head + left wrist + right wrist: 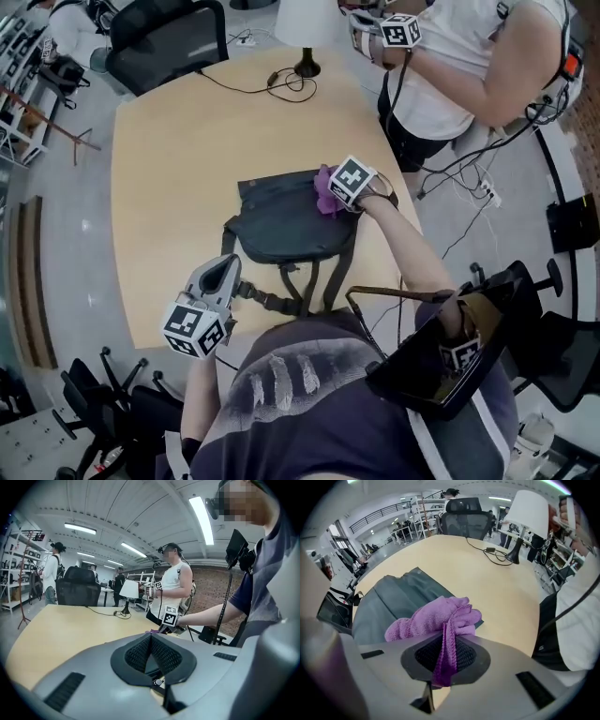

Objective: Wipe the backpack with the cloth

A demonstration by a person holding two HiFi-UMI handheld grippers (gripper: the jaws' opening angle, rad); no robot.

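Nearest the person, the left gripper (228, 272) sits at the near edge of the table (178, 169). Its jaws are closed, pads meeting at the tip. A dark flat band lies between them, and I take it to be the shoulder strap (262, 298), which in the head view runs from the bag straight to that gripper. The backpack (286, 225) lies flat on the table just beyond, dark grey-green, straps trailing toward the person. It looks empty or nearly so. The fabric lies slack with soft folds, so I judge it light, limp and likely to slide or ruck up under a wiping stroke. A hold on the strap looks like a sensible anchor, since the webbing is the stiffest part on offer. At the bag's far right corner the right gripper (336, 195) has its jaws closed on the cloth (324, 192), a purple microfibre. One fold is pinched between the pads with the hem hanging through. The rest is bunched ahead of the jaws and resting on the bag's top panel. The cloth looks soft, light and floppy. Held by a single fold, it may drag into a rope rather than lie flat, so light pressure would probably keep the wad under the jaws. Farther off, a lamp (307, 37) with its cable stands at the table's far end. A second person (450, 56) is beside it, and an office chair (169, 42) is behind.
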